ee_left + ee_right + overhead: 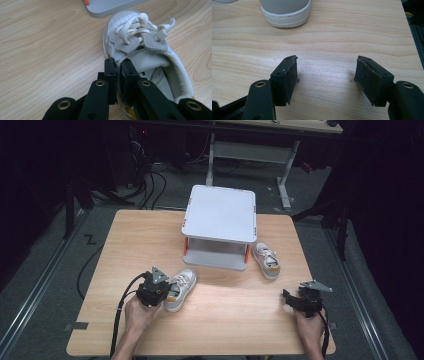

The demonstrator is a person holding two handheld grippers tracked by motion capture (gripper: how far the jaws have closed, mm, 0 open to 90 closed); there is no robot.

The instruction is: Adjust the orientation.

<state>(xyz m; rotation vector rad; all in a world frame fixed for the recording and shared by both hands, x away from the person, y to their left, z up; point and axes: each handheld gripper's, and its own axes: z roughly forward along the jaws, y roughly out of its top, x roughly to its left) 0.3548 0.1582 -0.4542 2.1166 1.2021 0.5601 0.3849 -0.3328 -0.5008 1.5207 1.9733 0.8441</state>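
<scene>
Two white sneakers lie on the wooden table. The left sneaker rests near the table's middle left; in the left gripper view this sneaker has white laces and an open collar. My left gripper is shut on its side wall by the collar, the jaws pinching the edge at the left gripper's tips. The right sneaker lies beside the white shelf stand; its heel shows in the right gripper view. My right gripper stands open over bare wood, at the table's right edge.
The white two-level stand with orange posts occupies the back middle of the table. Its grey base corner lies just beyond the left sneaker's toe. Cables trail from the left gripper. Another desk frame stands behind the table on the floor.
</scene>
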